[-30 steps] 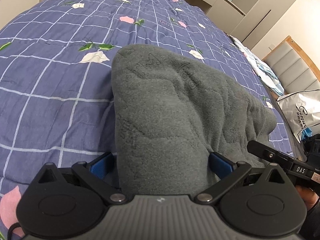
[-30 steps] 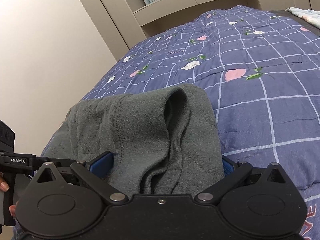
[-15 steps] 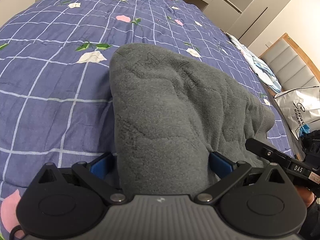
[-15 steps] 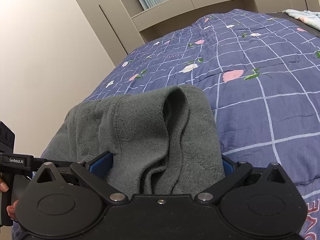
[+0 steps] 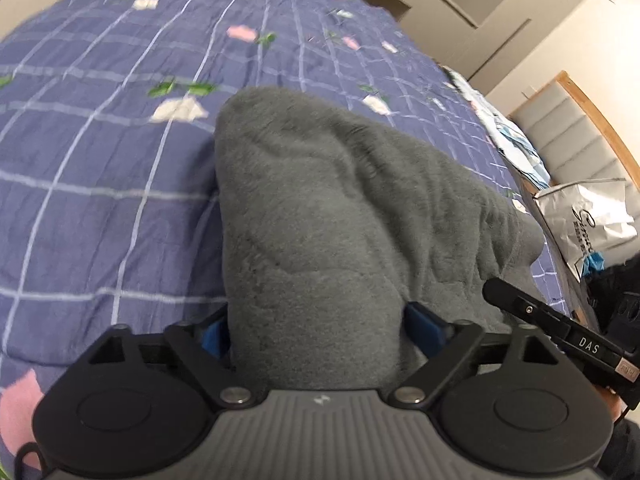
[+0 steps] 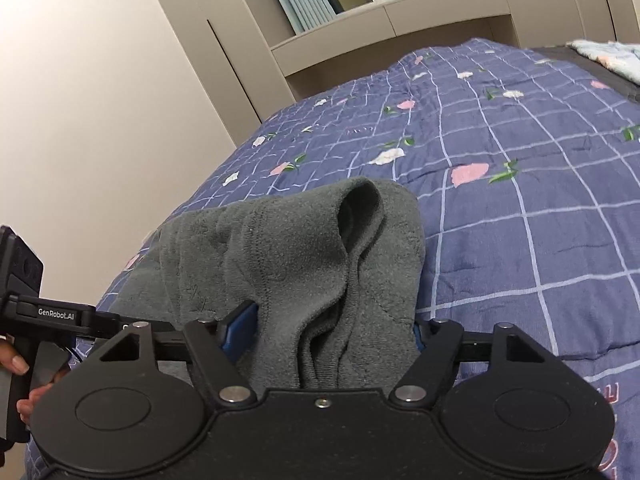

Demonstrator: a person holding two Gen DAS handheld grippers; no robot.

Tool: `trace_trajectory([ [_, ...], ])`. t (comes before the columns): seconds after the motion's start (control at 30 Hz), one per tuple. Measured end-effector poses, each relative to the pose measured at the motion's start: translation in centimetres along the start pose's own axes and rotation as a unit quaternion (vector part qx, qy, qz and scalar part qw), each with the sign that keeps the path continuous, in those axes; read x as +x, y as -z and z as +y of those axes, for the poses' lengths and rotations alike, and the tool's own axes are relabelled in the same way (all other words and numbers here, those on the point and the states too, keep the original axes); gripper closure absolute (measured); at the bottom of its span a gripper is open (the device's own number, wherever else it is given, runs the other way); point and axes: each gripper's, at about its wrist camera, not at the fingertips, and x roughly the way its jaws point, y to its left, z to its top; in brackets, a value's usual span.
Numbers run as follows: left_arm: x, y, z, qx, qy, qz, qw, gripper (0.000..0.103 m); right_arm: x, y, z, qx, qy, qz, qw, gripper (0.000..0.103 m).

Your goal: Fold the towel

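Note:
A grey fleece towel [image 5: 340, 200] lies bunched in loose folds on a blue checked quilt [image 5: 100, 160]. My left gripper [image 5: 318, 330] straddles its near end. The jaws are closing, still wide, and the blue pads [image 5: 214, 336] sit at the towel's sides. In the right wrist view the towel [image 6: 280, 248] shows a hollow fold and stacked hemmed edges. My right gripper [image 6: 332, 328] is closing on that end, and its left pad [image 6: 240, 328] presses into the fabric. Each gripper's body shows at the edge of the other's view.
The flowered quilt [image 6: 520, 200] covers a bed stretching far ahead. A silver bag [image 5: 588, 216] and a padded headboard [image 5: 572, 128] stand at the right. Light blue bedding [image 6: 608, 52] lies at the far corner. A hand [image 6: 16, 364] holds the left gripper's handle near a beige wall.
Both pairs of jaws have moved inward on the towel, the right pair much more. The towel's right end is squeezed narrower. Both cameras have tilted up slightly.

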Motion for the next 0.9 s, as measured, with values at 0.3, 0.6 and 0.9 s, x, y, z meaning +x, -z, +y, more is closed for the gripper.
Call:
trace_trajectory([
  [0.3,-0.4,-0.4,-0.7,-0.011,-0.011,0.006,0.9999,0.02,0.9,-0.5,-0.3,0.026,0.002,0.02,0.999,0.026],
  [0.6,-3.2,-0.6,-2.1,-0.016,-0.021,-0.002,0.9997,0.044,-1.9,-1.6,2.0,0.02,0.004,0.01,1.0,0.051],
  [0.9,-8.2,-0.7,-0.5,-0.036,-0.039,-0.013,0.9985,0.045,-3.8,-1.9,7.2,-0.001,-0.03,0.009,1.0,0.053],
])
